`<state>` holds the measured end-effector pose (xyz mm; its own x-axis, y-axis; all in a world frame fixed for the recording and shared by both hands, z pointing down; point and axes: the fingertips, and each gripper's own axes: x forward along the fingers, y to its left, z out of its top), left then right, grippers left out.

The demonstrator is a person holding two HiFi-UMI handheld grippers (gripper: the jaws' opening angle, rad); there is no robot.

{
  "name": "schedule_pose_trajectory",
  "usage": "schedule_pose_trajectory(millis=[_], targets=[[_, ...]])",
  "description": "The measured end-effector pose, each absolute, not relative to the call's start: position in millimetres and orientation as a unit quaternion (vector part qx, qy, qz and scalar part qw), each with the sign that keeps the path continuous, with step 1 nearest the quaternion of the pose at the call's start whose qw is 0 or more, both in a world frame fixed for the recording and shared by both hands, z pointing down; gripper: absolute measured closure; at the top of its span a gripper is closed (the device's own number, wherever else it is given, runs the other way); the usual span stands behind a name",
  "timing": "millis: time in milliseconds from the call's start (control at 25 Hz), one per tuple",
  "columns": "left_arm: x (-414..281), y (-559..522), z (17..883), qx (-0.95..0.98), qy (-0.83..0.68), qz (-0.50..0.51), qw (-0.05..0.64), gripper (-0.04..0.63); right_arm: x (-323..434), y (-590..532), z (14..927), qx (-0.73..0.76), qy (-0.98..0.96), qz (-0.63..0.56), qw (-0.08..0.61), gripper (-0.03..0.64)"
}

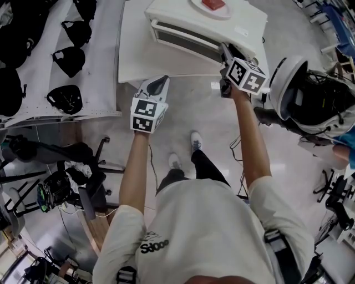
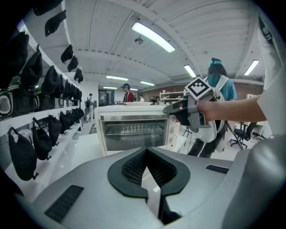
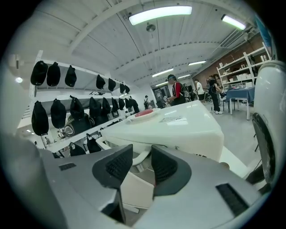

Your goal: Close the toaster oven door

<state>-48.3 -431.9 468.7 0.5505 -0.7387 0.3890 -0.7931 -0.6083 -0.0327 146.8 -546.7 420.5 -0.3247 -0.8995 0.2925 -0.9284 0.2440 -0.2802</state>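
Toaster oven (image 1: 244,30) sits on the white table (image 1: 133,55). Its door (image 1: 183,36) faces the person.

Right gripper (image 1: 224,55) is at the oven's right front corner, marker cube (image 1: 247,75) behind it. Its jaws stand apart. Right gripper view: the door's pale handle (image 3: 136,159) shows in the gap between the pads (image 3: 117,166), but neither pad presses on it.

Left gripper (image 1: 161,82) is held back from the table edge, well apart from the oven. Its jaw tips are together with nothing between them. Its own view looks straight at the oven front.

Only the left gripper view shows the door square-on. The glass (image 2: 132,134) stands upright under the handle bar and looks flush with the front. Whether it is fully seated I cannot tell. This view also catches the right gripper from the side, nose at the oven's upper right corner.

Only the head view and the right gripper view show the oven top, where a plate carries a red thing (image 1: 213,4).

Around:
- White shelves on the left hold rows of black bags (image 1: 69,58).
- Close on the right is a large white rounded shell with a dark inside (image 1: 294,89).
- The person's shoes (image 1: 194,141) are on grey floor short of the table.
- Other people stand far back in both gripper views.

Nothing stands between either gripper and the oven.
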Motion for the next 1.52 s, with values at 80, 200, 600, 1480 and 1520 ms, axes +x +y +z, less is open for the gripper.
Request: schedule_pose_trajectory(millis=[80, 200, 600, 1480, 1520], targets=[[-46.4, -432.0, 469.1, 0.877, -0.437, 0.185, 0.074, 0.577, 147.9, -546.1, 420.6, 0.576, -0.791, 0.206, 0.033, 0.491], [-44.9, -430.5, 468.1, 0.877, -0.438, 0.185, 0.073, 0.577, 147.3, -545.8, 420.8, 0.572, -0.794, 0.201, 0.043, 0.489], [-61.4, -410.5, 441.8, 0.871, -0.456, 0.174, 0.053, 0.577, 147.8, -522.1, 404.0, 0.581, -0.793, 0.131, 0.124, 0.526], [-120.6, -269.5, 338.2, 0.879, -0.460, 0.120, -0.040, 0.577, 108.6, -299.5, 328.3, 0.556, -0.810, 0.004, 0.184, 0.606], [-122.9, -262.1, 331.2, 0.880, -0.459, 0.117, -0.047, 0.577, 103.4, -288.1, 322.8, 0.554, -0.812, -0.005, 0.181, 0.606]])
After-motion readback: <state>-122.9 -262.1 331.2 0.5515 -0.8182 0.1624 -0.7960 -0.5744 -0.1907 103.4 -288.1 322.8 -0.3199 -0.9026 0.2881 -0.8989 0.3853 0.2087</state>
